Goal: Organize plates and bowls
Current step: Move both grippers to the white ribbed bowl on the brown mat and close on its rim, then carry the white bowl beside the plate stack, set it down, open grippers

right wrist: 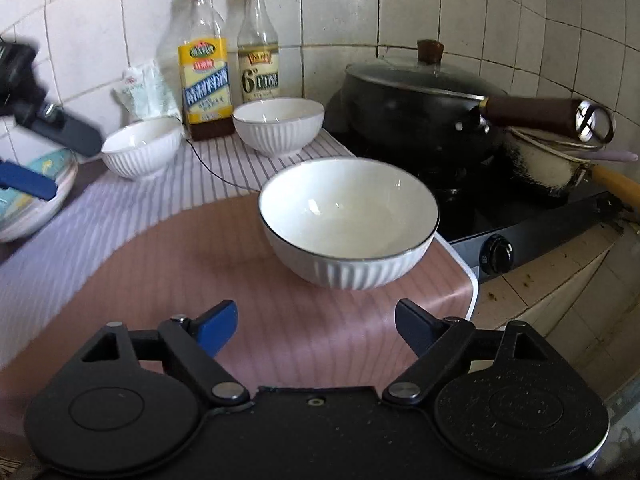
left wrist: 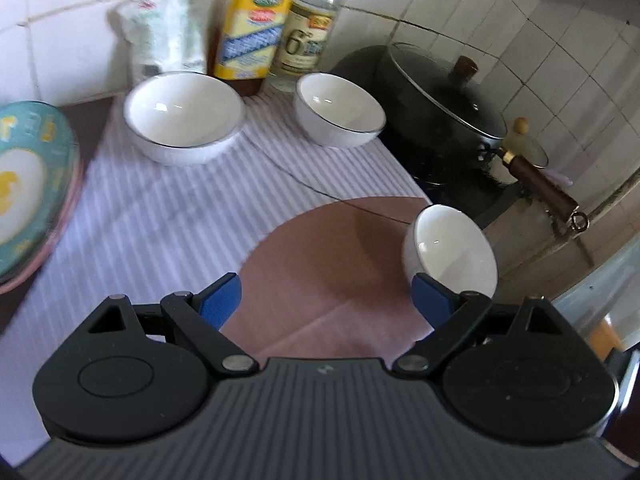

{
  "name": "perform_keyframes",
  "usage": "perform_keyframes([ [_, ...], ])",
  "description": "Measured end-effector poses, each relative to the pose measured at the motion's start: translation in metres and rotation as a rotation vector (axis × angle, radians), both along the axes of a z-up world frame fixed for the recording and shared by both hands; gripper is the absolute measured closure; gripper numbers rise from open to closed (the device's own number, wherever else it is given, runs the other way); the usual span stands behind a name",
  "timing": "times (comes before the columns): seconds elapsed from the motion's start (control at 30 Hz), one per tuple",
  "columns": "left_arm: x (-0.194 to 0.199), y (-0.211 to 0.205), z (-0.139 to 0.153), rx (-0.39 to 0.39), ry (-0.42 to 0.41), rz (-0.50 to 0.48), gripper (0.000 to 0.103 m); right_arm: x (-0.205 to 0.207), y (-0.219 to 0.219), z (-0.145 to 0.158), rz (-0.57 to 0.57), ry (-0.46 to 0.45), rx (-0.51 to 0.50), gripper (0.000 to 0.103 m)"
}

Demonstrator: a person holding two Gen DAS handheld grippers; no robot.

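Stretching across the tabletop (right wrist: pixel 532 292), a striped cloth (right wrist: pixel 100 216) is carrying the dishes, with a pink mat (right wrist: pixel 200 264) lying on its near part. Sitting on the stove (right wrist: pixel 532 236) at the right is a large black lidded pan (right wrist: pixel 408 100) with a brown handle, and beside it a smaller pot (right wrist: pixel 544 168) is standing. At the left edge a stack of plates (left wrist: pixel 28 184) is resting, the top one teal with yellow lettering too blurred to read. Three white ribbed bowls are showing: the near bowl (right wrist: pixel 348 224) is sitting upright on the pink mat, well apart from the two far ones, the left bowl (right wrist: pixel 140 148) and the right bowl (right wrist: pixel 278 124), which are standing near the wall. Behind them two bottles are standing: the yellow-label bottle (right wrist: pixel 206 76) bearing Chinese characters, and the clear bottle (right wrist: pixel 258 52) reading "6°". A crumpled plastic bag (right wrist: pixel 144 92) is leaning against the tiles. The right gripper (right wrist: pixel 316 326) is hanging before the near bowl with its fingers spread wide, grasping nothing. The left gripper (left wrist: pixel 328 300) is likewise spreading its fingers, empty, above the cloth.
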State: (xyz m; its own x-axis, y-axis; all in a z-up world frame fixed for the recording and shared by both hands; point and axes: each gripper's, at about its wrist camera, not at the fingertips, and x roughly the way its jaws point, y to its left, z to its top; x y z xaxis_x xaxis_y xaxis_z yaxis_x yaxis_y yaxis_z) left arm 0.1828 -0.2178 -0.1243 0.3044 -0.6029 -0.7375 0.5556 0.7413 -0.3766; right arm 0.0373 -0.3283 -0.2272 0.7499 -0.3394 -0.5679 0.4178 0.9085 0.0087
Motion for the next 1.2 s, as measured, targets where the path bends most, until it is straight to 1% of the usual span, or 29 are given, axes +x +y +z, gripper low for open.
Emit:
perform_keyframes([
  [0.13, 0.002, -0.034, -0.011, -0.03, 0.03, -0.042, 0.012, 0.009, -0.01, -0.016, 0.008, -0.043, -0.001, 0.013],
  [0.2, 0.005, -0.054, -0.016, -0.045, 0.084, -0.063, 0.012, 0.01, -0.014, -0.025, -0.02, -0.083, -0.004, 0.009],
  [0.23, 0.005, -0.061, -0.017, -0.047, 0.095, -0.069, 0.012, 0.01, -0.017, -0.028, -0.035, -0.118, 0.001, 0.006],
  [0.3, 0.005, -0.076, -0.02, -0.042, 0.093, -0.077, 0.012, 0.011, -0.019, -0.032, -0.077, -0.166, -0.012, 0.006],
  [0.4, 0.008, -0.093, -0.031, -0.032, 0.106, -0.057, 0.014, 0.014, -0.018, -0.034, -0.076, -0.193, -0.033, 0.006],
  [0.5, 0.012, -0.103, -0.041, -0.027, 0.125, -0.035, 0.02, 0.019, -0.018, -0.033, -0.055, -0.201, -0.047, 0.006],
  [0.57, 0.014, -0.108, -0.045, -0.021, 0.137, -0.031, 0.027, 0.023, -0.017, -0.033, -0.045, -0.197, -0.061, 0.006],
  [0.6, 0.014, -0.111, -0.047, -0.017, 0.15, -0.025, 0.033, 0.025, -0.016, -0.034, -0.043, -0.198, -0.064, 0.006],
  [0.67, 0.015, -0.113, -0.049, -0.005, 0.154, -0.018, 0.035, 0.027, -0.017, -0.034, -0.044, -0.202, -0.067, 0.006],
  [0.8, 0.015, -0.118, -0.053, 0.004, 0.14, -0.018, 0.051, 0.029, -0.02, -0.034, -0.051, -0.218, -0.059, 0.006],
  [0.83, 0.016, -0.118, -0.053, 0.003, 0.141, -0.02, 0.059, 0.029, -0.02, -0.034, -0.052, -0.223, -0.057, 0.006],
  [0.87, 0.017, -0.119, -0.055, 0.006, 0.142, -0.024, 0.065, 0.03, -0.021, -0.035, -0.053, -0.227, -0.056, 0.006],
  [0.9, 0.017, -0.119, -0.056, 0.012, 0.142, -0.029, 0.075, 0.029, -0.02, -0.035, -0.054, -0.23, -0.057, 0.006],
  [0.93, 0.018, -0.12, -0.057, 0.017, 0.143, -0.034, 0.082, 0.03, -0.02, -0.035, -0.055, -0.233, -0.056, 0.006],
  [1.0, 0.018, -0.119, -0.058, 0.0, 0.151, -0.045, 0.089, 0.028, -0.019, -0.034, -0.056, -0.241, -0.059, 0.006],
  [1.1, 0.016, -0.12, -0.057, 0.018, 0.136, -0.05, 0.089, 0.028, -0.017, -0.031, -0.051, -0.238, -0.051, 0.006],
  [1.2, 0.015, -0.115, -0.054, 0.016, 0.142, -0.047, 0.089, 0.027, -0.016, -0.029, -0.047, -0.24, -0.032, 0.006],
])
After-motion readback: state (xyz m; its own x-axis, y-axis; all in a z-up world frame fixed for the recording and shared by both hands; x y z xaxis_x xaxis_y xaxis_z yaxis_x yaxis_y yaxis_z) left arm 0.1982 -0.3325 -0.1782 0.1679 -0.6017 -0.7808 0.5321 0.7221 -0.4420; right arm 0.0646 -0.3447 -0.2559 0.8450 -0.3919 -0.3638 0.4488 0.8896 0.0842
